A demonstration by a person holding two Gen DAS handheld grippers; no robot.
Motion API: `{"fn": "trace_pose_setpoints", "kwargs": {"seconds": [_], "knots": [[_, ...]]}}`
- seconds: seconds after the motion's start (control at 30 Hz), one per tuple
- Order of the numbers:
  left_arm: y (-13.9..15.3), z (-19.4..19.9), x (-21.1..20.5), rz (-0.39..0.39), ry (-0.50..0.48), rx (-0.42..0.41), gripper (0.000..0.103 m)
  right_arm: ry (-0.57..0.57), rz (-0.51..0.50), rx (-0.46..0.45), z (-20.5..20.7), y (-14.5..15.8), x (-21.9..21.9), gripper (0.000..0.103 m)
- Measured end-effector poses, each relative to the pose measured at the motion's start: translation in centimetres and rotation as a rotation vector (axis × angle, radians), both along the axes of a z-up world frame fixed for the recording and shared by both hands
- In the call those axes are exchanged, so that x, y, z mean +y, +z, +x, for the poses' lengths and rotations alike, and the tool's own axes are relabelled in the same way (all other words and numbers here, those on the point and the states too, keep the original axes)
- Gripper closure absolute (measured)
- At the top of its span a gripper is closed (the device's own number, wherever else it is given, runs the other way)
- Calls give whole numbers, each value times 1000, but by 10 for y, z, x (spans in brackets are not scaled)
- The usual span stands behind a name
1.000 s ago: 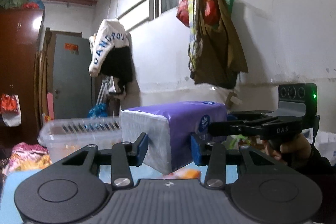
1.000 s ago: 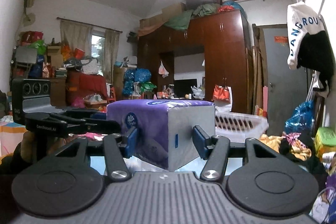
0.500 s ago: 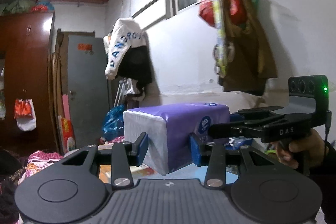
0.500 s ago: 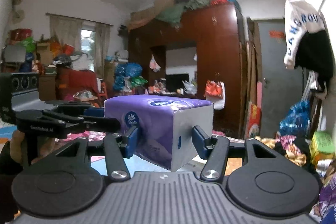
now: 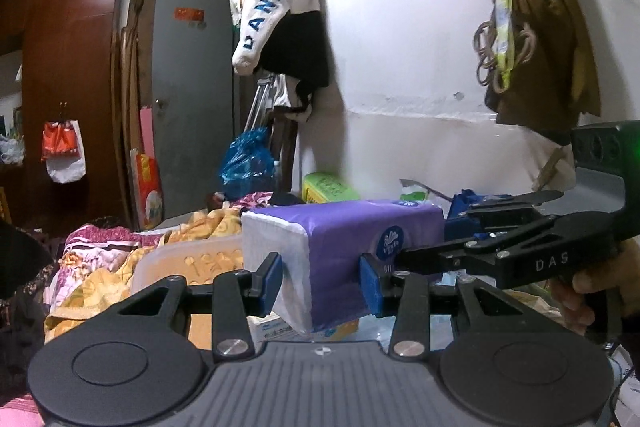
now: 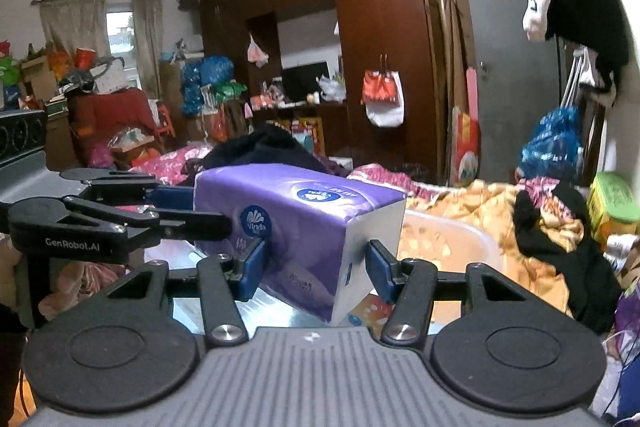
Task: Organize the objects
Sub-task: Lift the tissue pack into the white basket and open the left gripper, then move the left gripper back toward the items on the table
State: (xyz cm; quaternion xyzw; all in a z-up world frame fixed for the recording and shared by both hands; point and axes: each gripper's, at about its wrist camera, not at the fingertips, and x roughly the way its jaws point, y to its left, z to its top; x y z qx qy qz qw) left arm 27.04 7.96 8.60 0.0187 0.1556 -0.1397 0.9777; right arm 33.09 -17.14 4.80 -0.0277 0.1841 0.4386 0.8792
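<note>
Between the two grippers, up off the clutter, hung the purple tissue pack [image 5: 344,247] — carried from both ends at once. The left gripper [image 5: 320,285] had its blue pads [image 5: 270,283] pressed into the pack's white end and purple side, clamped firmly on it. From the other end came the right gripper [image 6: 314,271], its pads [image 6: 252,269] squeezing the opposite corner, so that it too was clenched on the pack. Seen from the left wrist, the right gripper's black fingers reached in from the right edge and met the pack's far end; from the right wrist, the left gripper's fingers came in from the left the same way. The pack sat roughly level, one corner pointing down toward each camera. Below and behind it sat a pale plastic basket [image 6: 452,247], partly hidden by the pack, and beyond that a heap of yellow patterned bedding [image 6: 472,203]. A grey door [image 5: 192,99] and a brown wardrobe [image 6: 380,47] stood at the back — with a white and black garment [image 5: 280,27] hanging near the door.
</note>
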Motion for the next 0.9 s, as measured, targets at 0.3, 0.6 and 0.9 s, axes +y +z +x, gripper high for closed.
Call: {"fn": "trace_pose_setpoints", "kwargs": {"seconds": [0.3,0.6,0.9], "knots": [[-7,11,6,-4,10,55,57,-4,-56,22,4,9,6,45],[-13,6,6,9,62,-9,31,-60,-47,-50,-1,19,-9,6],[-35,-85,20,-47,122,-45,25,-200,162,29,-61,-5,-92,0]]}}
